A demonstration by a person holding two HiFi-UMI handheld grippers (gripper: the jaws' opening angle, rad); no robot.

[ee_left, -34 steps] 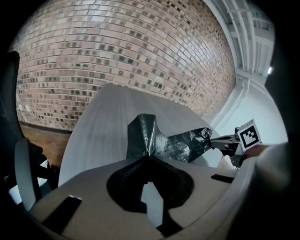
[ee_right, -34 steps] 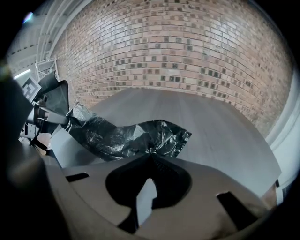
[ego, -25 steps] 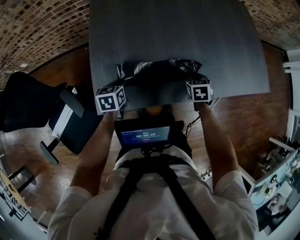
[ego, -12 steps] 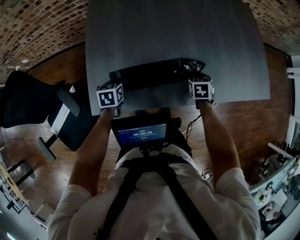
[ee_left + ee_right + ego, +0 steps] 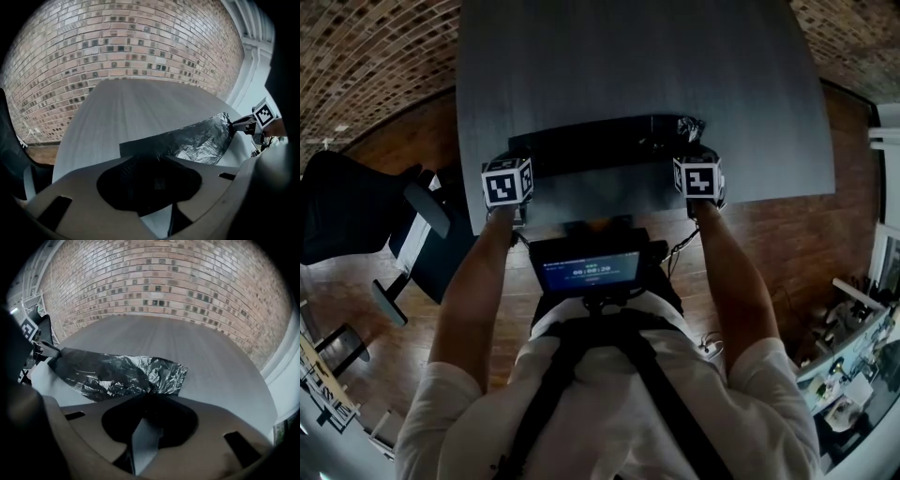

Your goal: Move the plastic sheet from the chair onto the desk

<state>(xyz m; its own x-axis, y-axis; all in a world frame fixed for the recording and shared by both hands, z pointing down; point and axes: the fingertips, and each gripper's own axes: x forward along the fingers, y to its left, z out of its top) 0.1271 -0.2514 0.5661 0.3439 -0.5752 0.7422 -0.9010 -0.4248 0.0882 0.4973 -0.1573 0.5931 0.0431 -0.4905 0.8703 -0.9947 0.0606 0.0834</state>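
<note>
The grey desk fills the upper frame. The black plastic sheet lies along its lower edge, clear of the chair at left. The left gripper stands wide, its jaws just eased in a touch. The right gripper has just parted narrowly, and film reaches both sets of tips. I'd worry that clinging film drags off the desk edge when they pull back. The chest screen shows digits too small to read.

Plastic sheet: black, glossy; crinkles catch silver-grey.
Desk: mid grey, faint lengthwise streaks.
Wall: red-brown brick, some darker bricks scattered, pale mortar lines.
Floor: warm brown wood planks.
Chair: black, white panel nr seat.
Marker cubes: white w/ black square patterns.
Shirt: white; straps black.
Screen: blue.
</note>
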